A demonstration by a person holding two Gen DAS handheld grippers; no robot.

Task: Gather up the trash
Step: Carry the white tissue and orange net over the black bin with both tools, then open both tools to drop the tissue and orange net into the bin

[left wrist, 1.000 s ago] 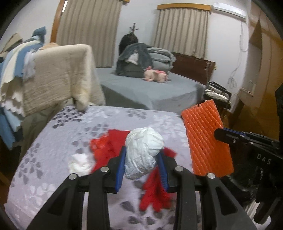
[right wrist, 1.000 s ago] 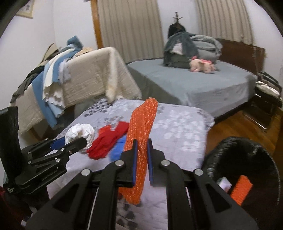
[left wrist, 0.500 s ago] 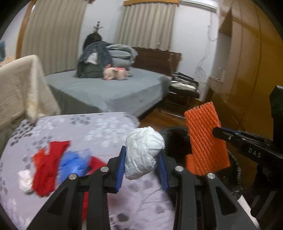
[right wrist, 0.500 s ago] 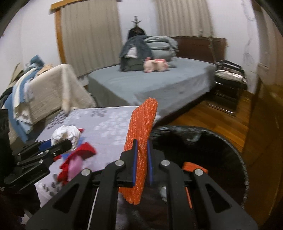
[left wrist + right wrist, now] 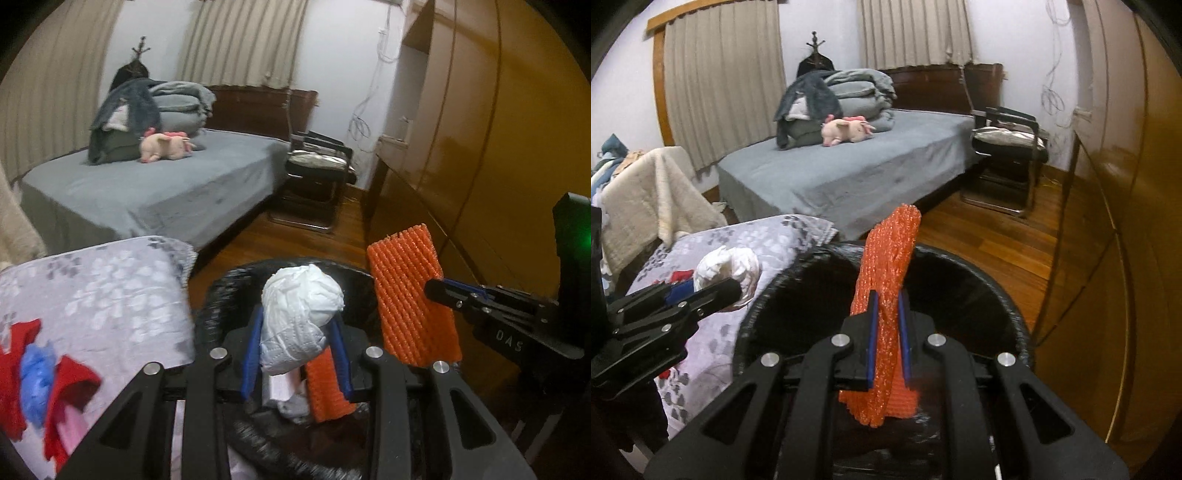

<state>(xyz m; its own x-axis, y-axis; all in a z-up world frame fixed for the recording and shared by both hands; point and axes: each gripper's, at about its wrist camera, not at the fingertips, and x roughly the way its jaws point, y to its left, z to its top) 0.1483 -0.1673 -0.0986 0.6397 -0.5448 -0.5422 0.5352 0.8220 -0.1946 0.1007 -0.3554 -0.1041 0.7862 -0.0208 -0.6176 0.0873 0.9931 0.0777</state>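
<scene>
A crumpled white paper ball (image 5: 301,317) sits pinched in my left gripper (image 5: 297,334), held over the rim of a black bin (image 5: 218,295). The same ball (image 5: 727,266) shows at the left of the right wrist view, beside the bin (image 5: 1004,295). My right gripper (image 5: 888,332) is shut on an orange foam net (image 5: 890,258), hanging over the bin's mouth; the net (image 5: 410,299) is at the right in the left wrist view. Inside the bin lie another orange net (image 5: 327,391) and pale scraps (image 5: 282,387). Red, blue and pink scraps (image 5: 48,376) lie on the floral cloth (image 5: 110,295).
A grey bed (image 5: 857,166) with folded blankets and a pink plush toy (image 5: 846,131) stands behind. A black chair (image 5: 1008,144) sits on the wooden floor at the right, next to a brown wardrobe (image 5: 1115,221). A cream blanket (image 5: 650,195) hangs at the left.
Both grippers swung right, away from the floral cloth, and now hang over the black bin. The paper ball and the orange net stayed gripped throughout.
</scene>
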